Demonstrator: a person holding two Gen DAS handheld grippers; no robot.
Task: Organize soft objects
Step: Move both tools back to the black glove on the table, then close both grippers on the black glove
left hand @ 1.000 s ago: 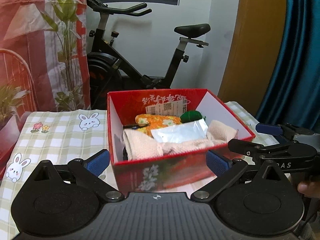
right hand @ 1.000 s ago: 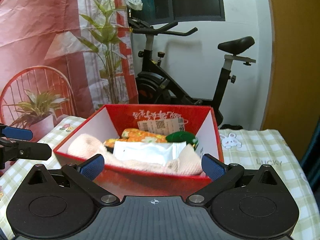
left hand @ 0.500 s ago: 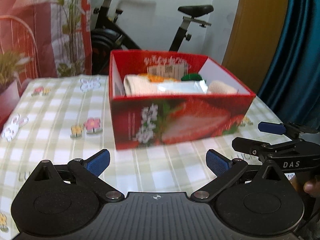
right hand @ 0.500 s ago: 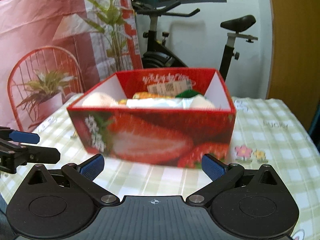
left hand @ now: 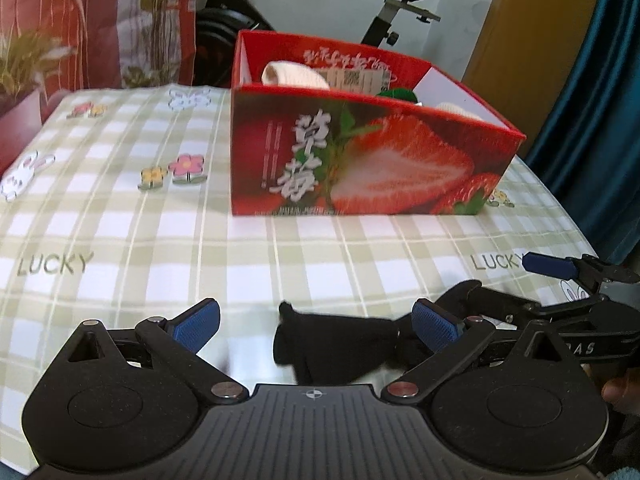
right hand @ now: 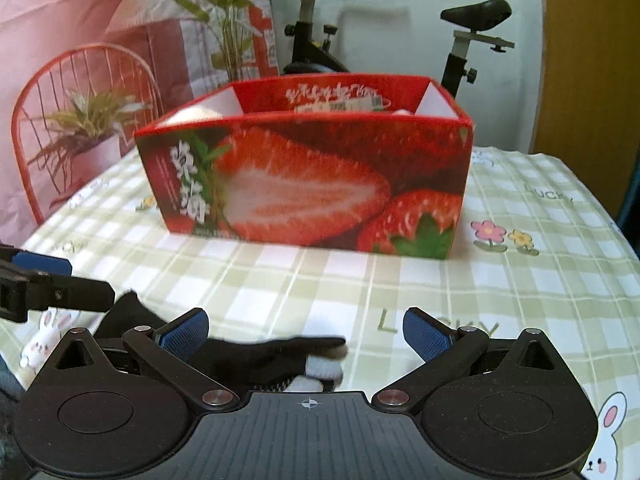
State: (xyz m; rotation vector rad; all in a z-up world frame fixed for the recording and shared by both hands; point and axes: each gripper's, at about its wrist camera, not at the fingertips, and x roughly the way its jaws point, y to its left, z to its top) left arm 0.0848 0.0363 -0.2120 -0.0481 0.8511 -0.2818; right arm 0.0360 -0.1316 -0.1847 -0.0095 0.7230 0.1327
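A red strawberry-print box stands on the checked tablecloth and also shows in the right wrist view. Inside it I see a cream cloth and a green item; the rest is hidden by the wall. A black soft item lies on the table near the front edge, between my left gripper's open fingers. In the right wrist view it has a white tip and lies between that gripper's fingers too. My left gripper is open. My right gripper is open.
The checked tablecloth carries flower and rabbit prints. An exercise bike and a potted plant with a red wire chair stand behind the table. A blue curtain hangs at the right.
Both grippers have pulled back from the box and lowered toward the table's front. The black soft item has come into view between the fingers.
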